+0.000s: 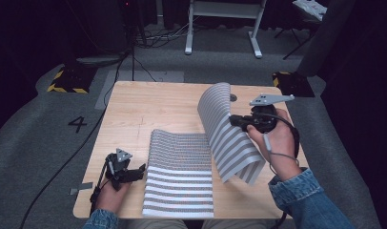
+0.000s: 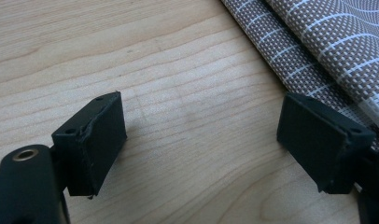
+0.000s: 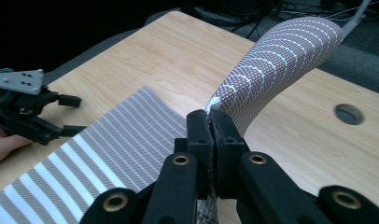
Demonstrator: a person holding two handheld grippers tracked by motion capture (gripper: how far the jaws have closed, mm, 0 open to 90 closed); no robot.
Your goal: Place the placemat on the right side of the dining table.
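While the left claw (image 1: 143, 170) gapes empty, the right claw (image 3: 210, 122) pinches the striped mat's (image 1: 182, 176) edge, arching it upward.

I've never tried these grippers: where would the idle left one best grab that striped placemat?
Probably the placemat's near left edge, coming in level from the left. It lies flat there, beside the open left gripper, while the right gripper holds the other side lifted.

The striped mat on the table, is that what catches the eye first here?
Yes: the striped mat lies across the wooden table, and its right part arches up in a tall curl. The right gripper pinches that raised edge with its jaws shut. The left gripper rests open at the table's near left, just beside the mat.
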